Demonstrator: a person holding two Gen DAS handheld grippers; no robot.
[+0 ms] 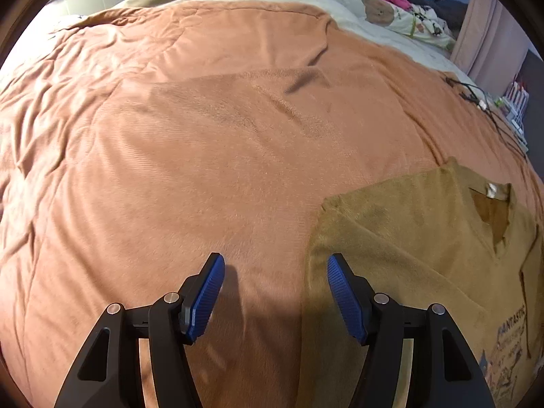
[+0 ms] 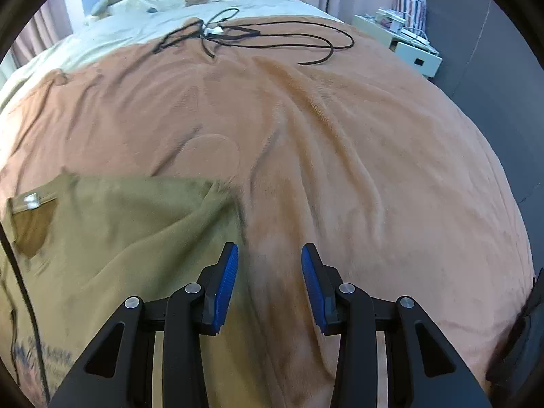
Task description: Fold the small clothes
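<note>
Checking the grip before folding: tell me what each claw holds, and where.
Nothing is held. The left claw and right claw are open beside the shirt.

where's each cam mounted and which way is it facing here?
Left wrist: on the left gripper, angled down at the orange blanket; olive shirt at right; own jaws apart, empty.
Right wrist: on the right gripper, angled down at the blanket; shirt at left, black cable beyond; own jaws apart, empty.
Shared: blanket, shirt, cable, teddy-print bedding.
</note>
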